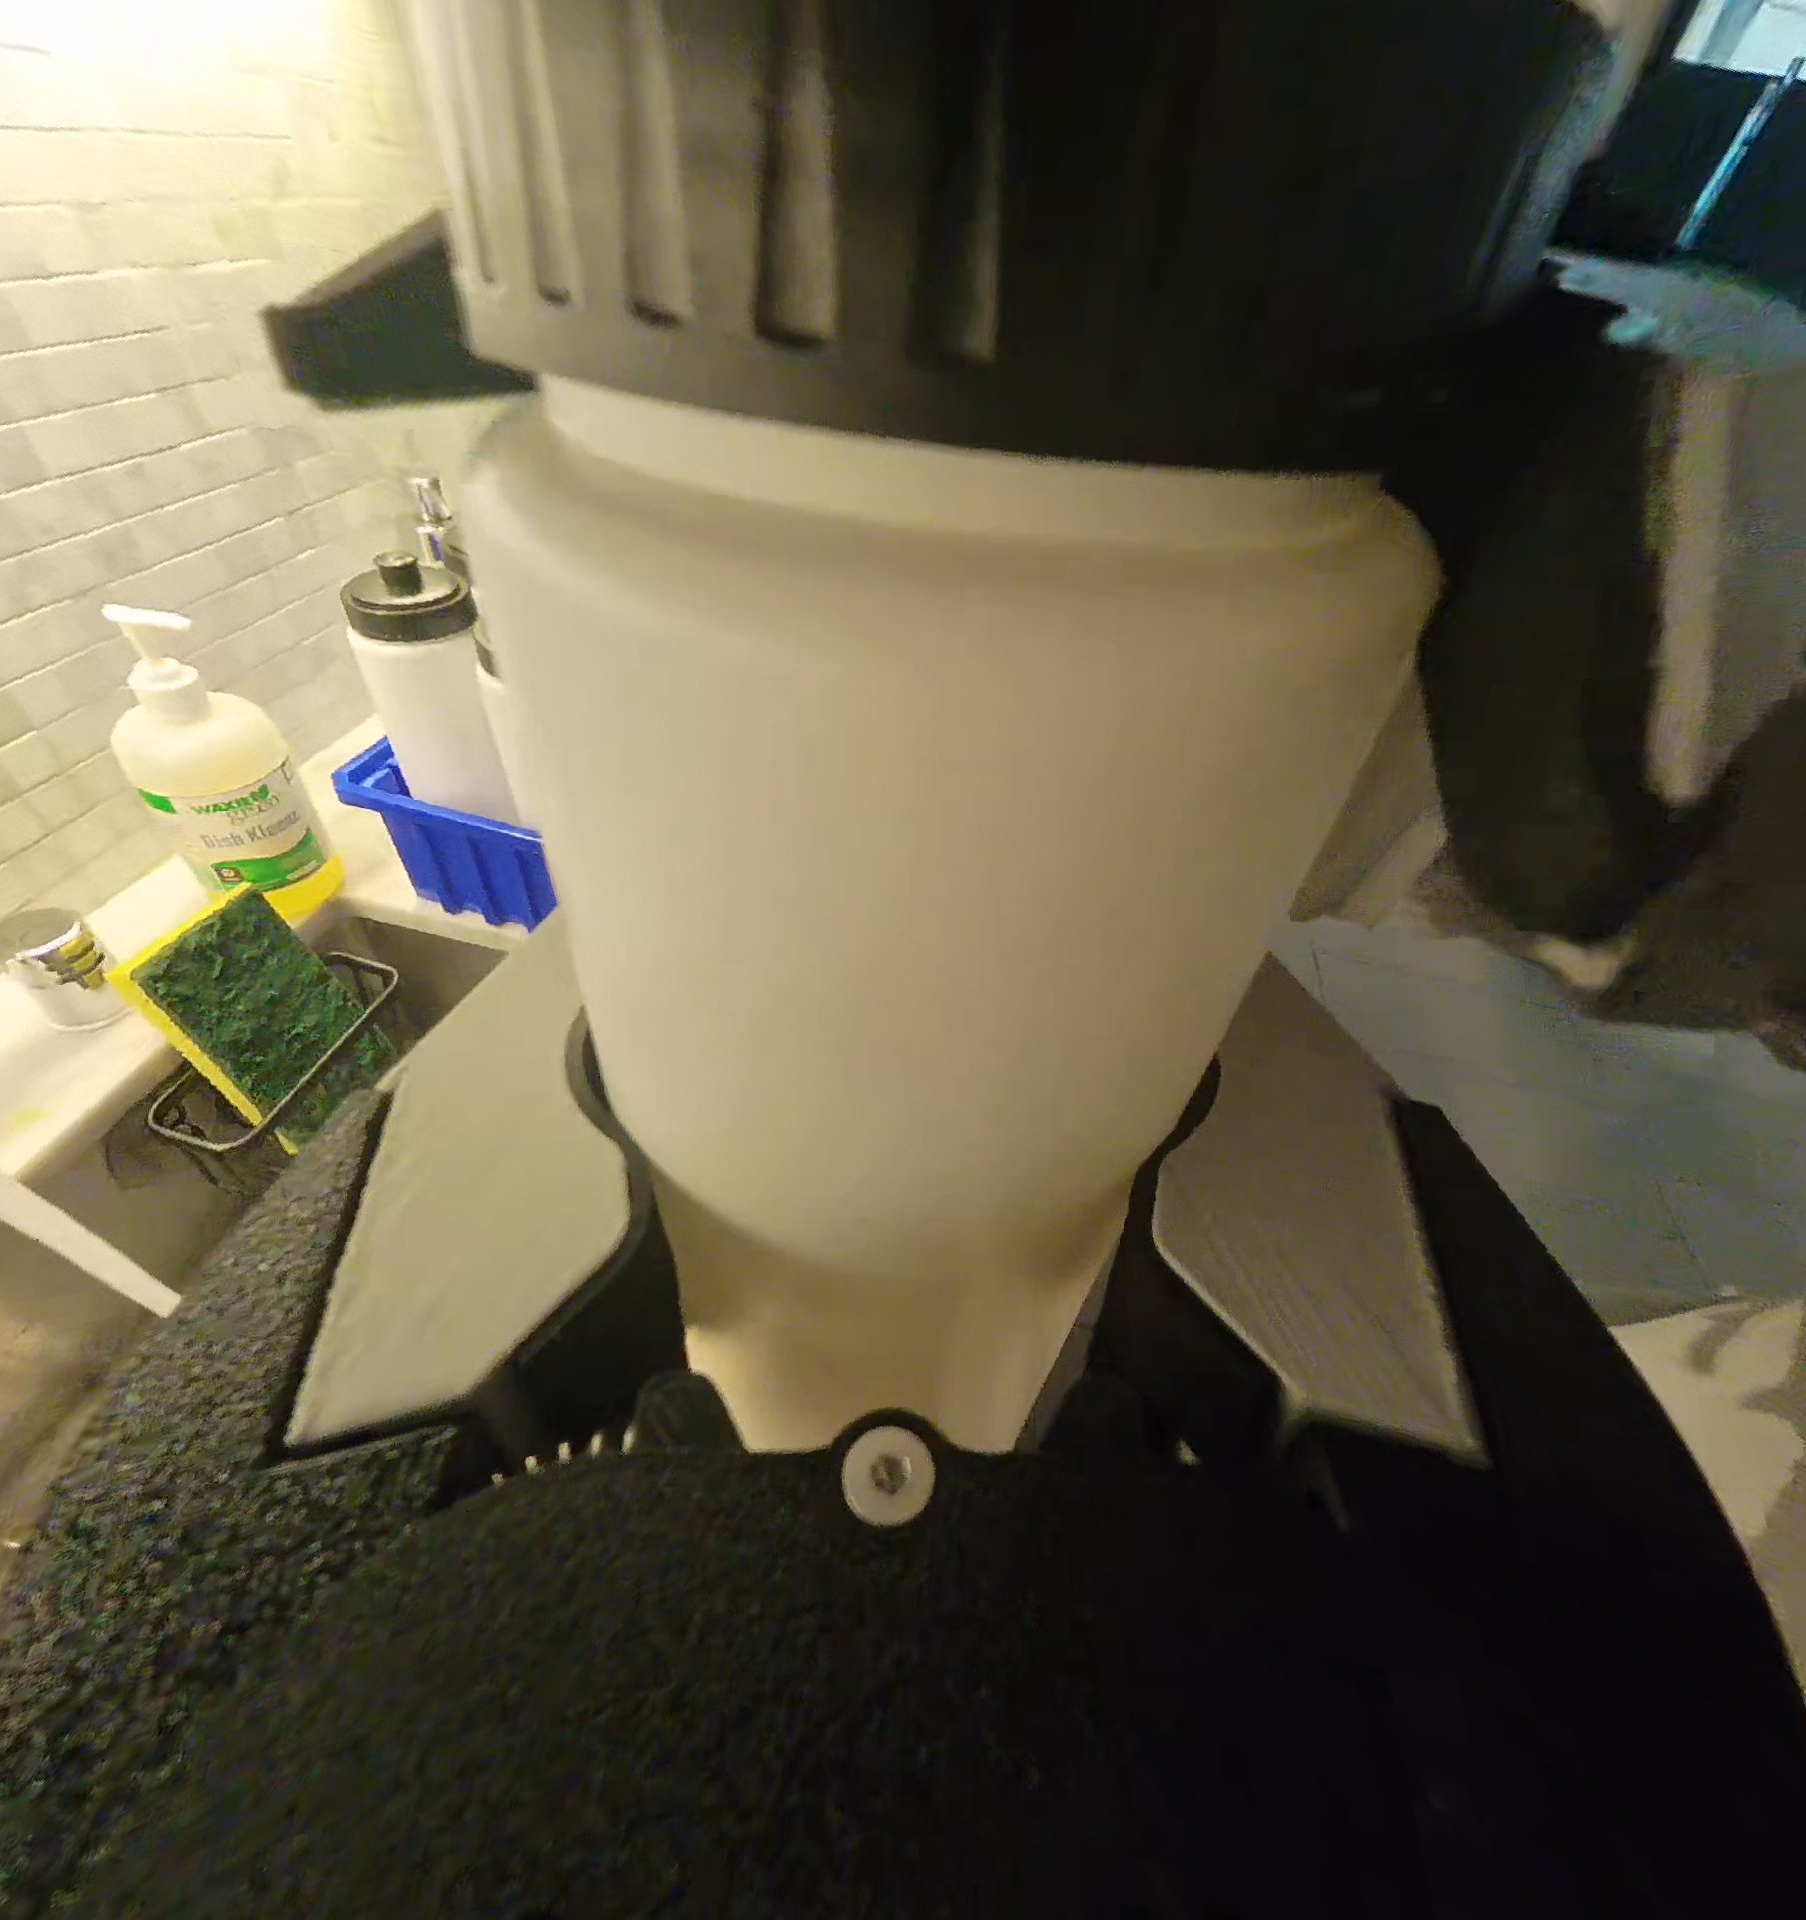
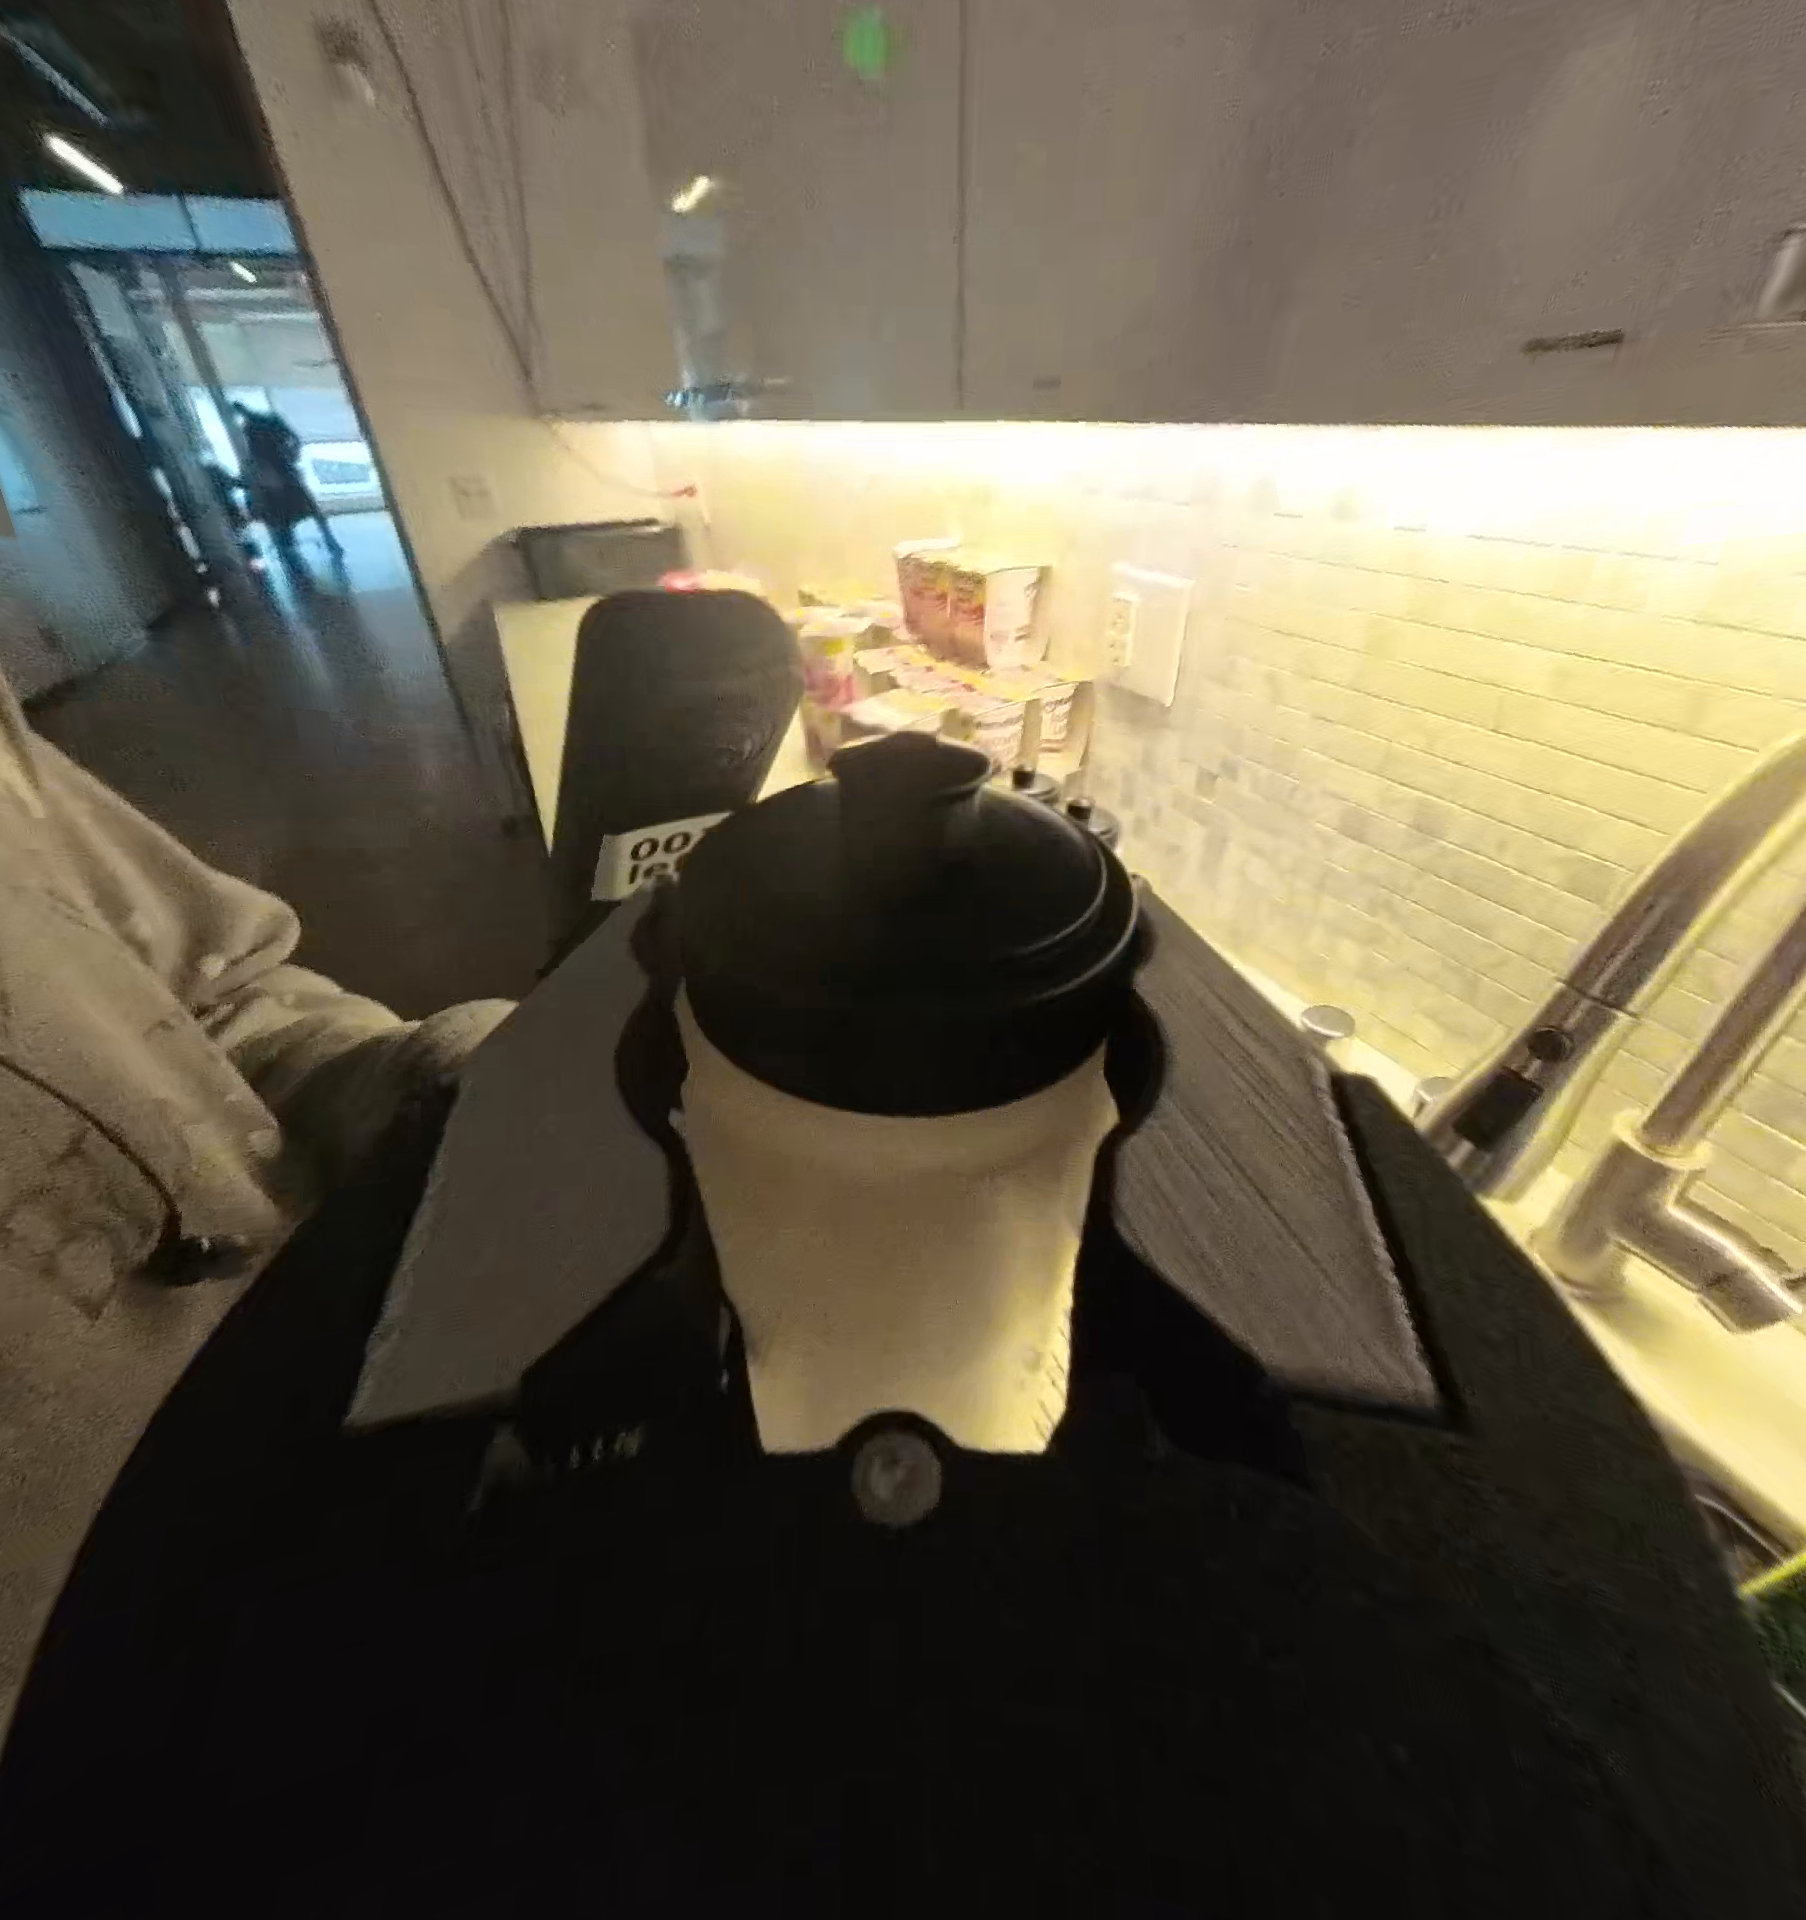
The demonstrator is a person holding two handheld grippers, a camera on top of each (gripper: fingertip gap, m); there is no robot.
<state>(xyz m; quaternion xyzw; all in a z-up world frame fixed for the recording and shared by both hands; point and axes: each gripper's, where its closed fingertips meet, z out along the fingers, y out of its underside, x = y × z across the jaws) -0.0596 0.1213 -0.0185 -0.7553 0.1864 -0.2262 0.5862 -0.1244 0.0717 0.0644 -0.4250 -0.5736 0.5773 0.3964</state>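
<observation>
A white plastic bottle with a black ribbed cap stands upright between both grippers. My left gripper is shut on the bottle's white body, which sits in the notches of its fingers. My right gripper is shut around the black spouted cap, with the white body showing below it. In the left wrist view the right gripper's black fingers flank the cap. In the right wrist view the left gripper shows behind the bottle. The bottle's base is hidden.
To the left lie a sink, a green-and-yellow sponge in a wire caddy, a pump soap bottle and a blue bin holding another white bottle. A metal faucet, stacked cup packs and a person's sleeve also show.
</observation>
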